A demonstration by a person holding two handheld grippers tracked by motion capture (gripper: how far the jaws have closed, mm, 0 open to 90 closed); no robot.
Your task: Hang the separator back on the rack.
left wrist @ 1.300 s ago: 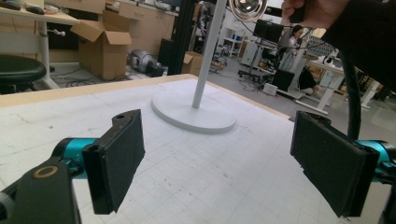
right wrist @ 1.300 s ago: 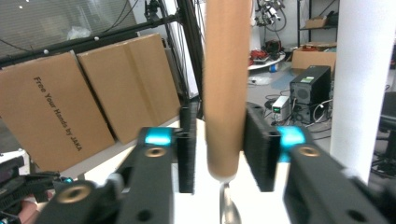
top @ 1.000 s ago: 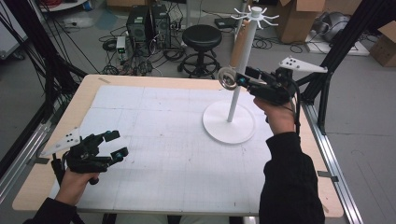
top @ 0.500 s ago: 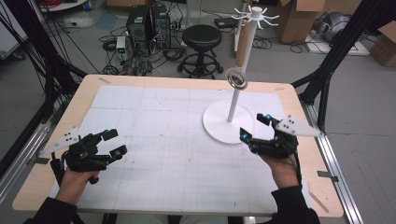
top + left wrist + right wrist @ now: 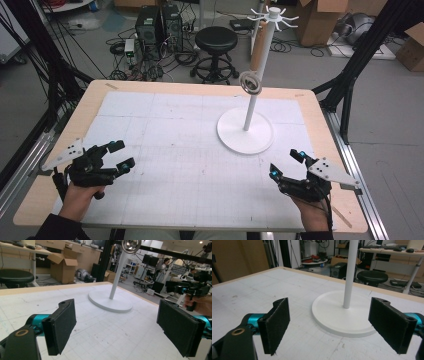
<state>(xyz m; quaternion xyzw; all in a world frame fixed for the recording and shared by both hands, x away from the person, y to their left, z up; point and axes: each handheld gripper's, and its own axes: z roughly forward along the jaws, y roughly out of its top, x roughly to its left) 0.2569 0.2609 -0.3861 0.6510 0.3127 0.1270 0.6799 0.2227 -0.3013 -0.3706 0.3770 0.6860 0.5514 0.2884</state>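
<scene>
A white stand (image 5: 245, 131) with a round base rises at the table's back right; its pole (image 5: 350, 272) is straight ahead in the right gripper view. A silver ring (image 5: 250, 82) hangs halfway up the pole, also seen as the ring (image 5: 131, 244) at the top of the left gripper view. My right gripper (image 5: 286, 163) sits low near the front right, short of the base (image 5: 342, 315); its jaws have just been opening, and the right gripper (image 5: 329, 325) is open with nothing between the pads. My left gripper (image 5: 123, 155) rests at the front left, open and holding nothing (image 5: 117, 327).
A white gridded mat (image 5: 170, 150) covers the wooden table (image 5: 45, 200). Beyond the far edge stand a black stool (image 5: 215, 40), computer cases (image 5: 155, 22) and cardboard boxes (image 5: 320, 20). Black frame posts (image 5: 350, 75) flank the table.
My right hand has left the ring on the stand and dropped down and back to the front right of the table, its jaws now wider. The left hand has stayed put.
</scene>
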